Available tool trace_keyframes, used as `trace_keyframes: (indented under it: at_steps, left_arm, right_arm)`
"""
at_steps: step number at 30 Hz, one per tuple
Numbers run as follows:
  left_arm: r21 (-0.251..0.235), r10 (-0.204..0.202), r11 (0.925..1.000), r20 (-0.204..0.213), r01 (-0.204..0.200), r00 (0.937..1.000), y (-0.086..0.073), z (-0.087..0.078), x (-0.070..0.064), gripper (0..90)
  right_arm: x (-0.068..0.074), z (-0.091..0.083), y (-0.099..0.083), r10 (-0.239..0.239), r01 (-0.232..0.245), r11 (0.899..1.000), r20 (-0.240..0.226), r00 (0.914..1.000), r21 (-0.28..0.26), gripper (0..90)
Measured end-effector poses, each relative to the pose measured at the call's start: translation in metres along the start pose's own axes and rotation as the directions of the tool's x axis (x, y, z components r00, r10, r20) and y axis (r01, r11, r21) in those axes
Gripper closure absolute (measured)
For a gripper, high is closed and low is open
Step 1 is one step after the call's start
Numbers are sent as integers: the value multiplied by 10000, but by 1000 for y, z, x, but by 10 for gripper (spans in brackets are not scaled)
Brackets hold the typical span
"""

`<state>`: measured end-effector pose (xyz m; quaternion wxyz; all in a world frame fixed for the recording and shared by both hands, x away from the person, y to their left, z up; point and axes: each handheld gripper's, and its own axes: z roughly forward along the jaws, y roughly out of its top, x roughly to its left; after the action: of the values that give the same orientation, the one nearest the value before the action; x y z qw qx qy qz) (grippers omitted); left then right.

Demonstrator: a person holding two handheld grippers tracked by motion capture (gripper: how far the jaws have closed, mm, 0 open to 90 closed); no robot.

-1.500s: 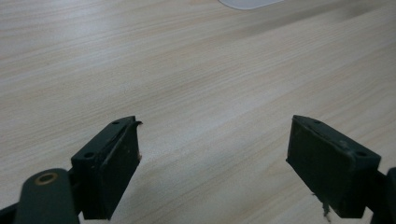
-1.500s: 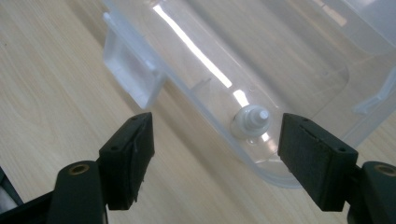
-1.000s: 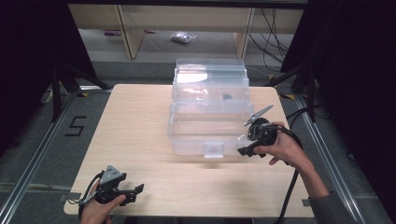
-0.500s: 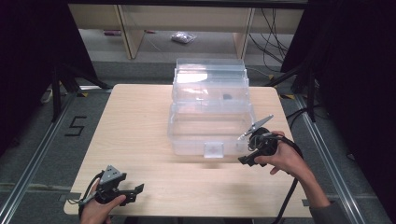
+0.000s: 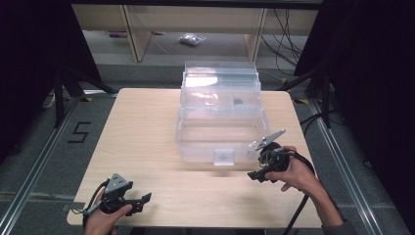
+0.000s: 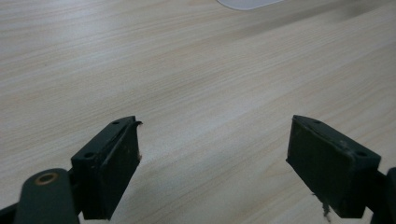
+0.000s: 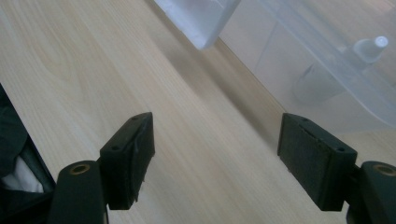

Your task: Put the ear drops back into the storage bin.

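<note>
Table (image 5: 147, 127) is light wood, with a clear plastic box (image 5: 220, 132) sitting toward the far middle of it, tiered like a tackle box. It has a little latch tab (image 5: 224, 156) on the near face, and a small dark thing (image 5: 238, 102) shows through the upper tier, too small to tell what it is.

Left gripper (image 5: 139, 199) is down at the near left corner of the table, held in the person's left hand (image 5: 103, 218), well apart from the box. In the left gripper view its jaws stand wide apart with bare wood between them, so it's got hold of nothing. One pale corner of something shows at the top edge of that view, blurry.

Right gripper (image 5: 255, 175) is just beside the box's near right corner, in the right hand (image 5: 298, 174), with its grey plate (image 5: 266, 139) sticking up at a tilt and the cable (image 5: 296, 215) trailing off the near edge. From the high view I can't say if it touches the box. In the right gripper view (image 7: 215, 154) the jaws are spread wide too, nothing gripped, only tabletop between them. Beyond them you can see the clear wall (image 7: 327, 60) of the box, and through it a small bottle (image 7: 341, 70) with a white cap lying inside, pretty hazy.
</note>
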<state>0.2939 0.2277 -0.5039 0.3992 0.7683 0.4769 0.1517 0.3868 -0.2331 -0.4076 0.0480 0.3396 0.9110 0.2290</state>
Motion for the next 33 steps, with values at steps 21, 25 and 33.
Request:
trace_keyframes:
  at_steps: [21, 25, 33]
  left_arm:
    - [-12, -35, 10000, 8, 35, 10000, 0, 1, -1, 162]
    - [-45, -53, 10000, -7, 53, 10000, 0, 1, -1, 162]
    - [-97, -42, 9999, 11, 42, 10000, -1, 2, -1, 162]
  right_arm:
    - [2, 14, -31, 768, -770, 9882, -64, 9970, -1325, 213]
    - [4, 17, -41, 967, -999, 9805, -267, 9950, -1692, 213]
    - [9, 23, -52, 1095, -1155, 9675, -388, 9932, -2250, 210]
